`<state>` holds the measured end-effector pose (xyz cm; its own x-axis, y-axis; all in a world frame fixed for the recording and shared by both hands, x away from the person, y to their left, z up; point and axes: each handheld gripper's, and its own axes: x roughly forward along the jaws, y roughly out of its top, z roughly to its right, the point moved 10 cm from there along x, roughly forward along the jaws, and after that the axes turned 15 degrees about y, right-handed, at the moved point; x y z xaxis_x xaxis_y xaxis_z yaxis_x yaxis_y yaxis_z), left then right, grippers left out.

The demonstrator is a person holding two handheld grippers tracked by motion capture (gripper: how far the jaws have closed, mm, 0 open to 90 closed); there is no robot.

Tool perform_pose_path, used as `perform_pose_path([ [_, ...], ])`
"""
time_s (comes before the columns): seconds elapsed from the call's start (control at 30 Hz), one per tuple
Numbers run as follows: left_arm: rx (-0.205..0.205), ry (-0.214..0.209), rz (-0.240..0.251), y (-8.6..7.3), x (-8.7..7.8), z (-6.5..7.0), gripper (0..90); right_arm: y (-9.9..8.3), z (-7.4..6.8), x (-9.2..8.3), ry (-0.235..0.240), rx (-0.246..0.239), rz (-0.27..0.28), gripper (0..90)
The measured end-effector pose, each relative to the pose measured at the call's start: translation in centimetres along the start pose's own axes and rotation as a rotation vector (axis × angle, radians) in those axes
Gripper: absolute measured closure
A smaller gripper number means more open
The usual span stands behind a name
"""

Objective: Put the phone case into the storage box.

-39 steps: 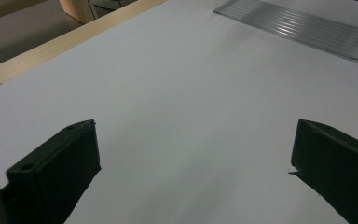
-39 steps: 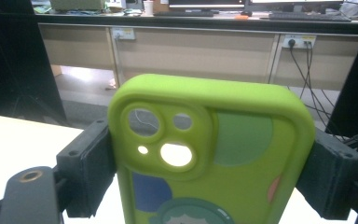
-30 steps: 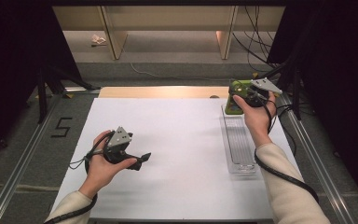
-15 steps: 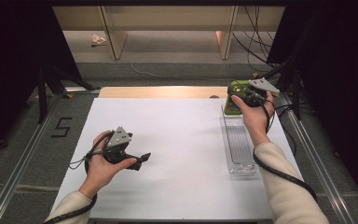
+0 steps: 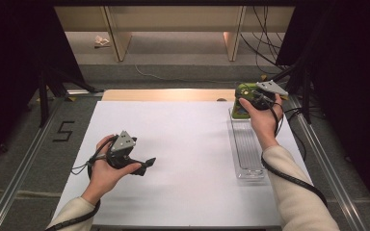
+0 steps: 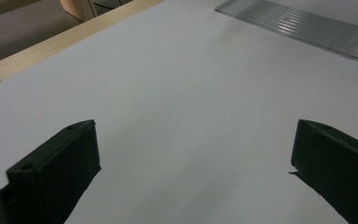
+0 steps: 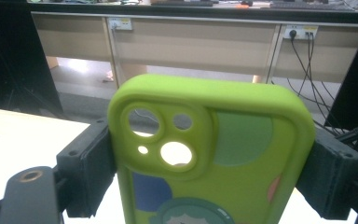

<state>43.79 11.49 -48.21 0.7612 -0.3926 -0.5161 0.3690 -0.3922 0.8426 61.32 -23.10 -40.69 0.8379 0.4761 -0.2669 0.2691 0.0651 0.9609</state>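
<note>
A lime-green phone case point(image 7: 242, 154) with camera cut-outs and a cartoon print stands upright between the two black jaws of my right gripper point(image 7: 212, 161), which is shut on its sides. From above, that case point(image 5: 241, 109) is held at the table's far right corner, over the far end of a clear ribbed tray point(image 5: 247, 144), with the right gripper point(image 5: 247, 97) around it. My left gripper point(image 5: 147, 162) rests low over the white table point(image 5: 188, 130) at the near left. Its jaws stand wide open with nothing between them point(image 6: 196, 154).
The clear tray point(image 6: 303, 23) lies lengthwise along the table's right side. A wooden strip point(image 5: 164, 95) runs along the far edge. Metal rails point(image 5: 318, 149) flank the table. Beyond it are a floor, wooden furniture legs and cables.
</note>
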Motion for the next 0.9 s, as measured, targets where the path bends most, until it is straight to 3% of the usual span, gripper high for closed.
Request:
perform_pose_path([
  [0.9, 0.0, 0.0, 0.0, 0.02, 0.01, 0.0, 0.7, -0.28, 0.59, 0.87, -0.014, 0.006, -0.025, 17.3],
])
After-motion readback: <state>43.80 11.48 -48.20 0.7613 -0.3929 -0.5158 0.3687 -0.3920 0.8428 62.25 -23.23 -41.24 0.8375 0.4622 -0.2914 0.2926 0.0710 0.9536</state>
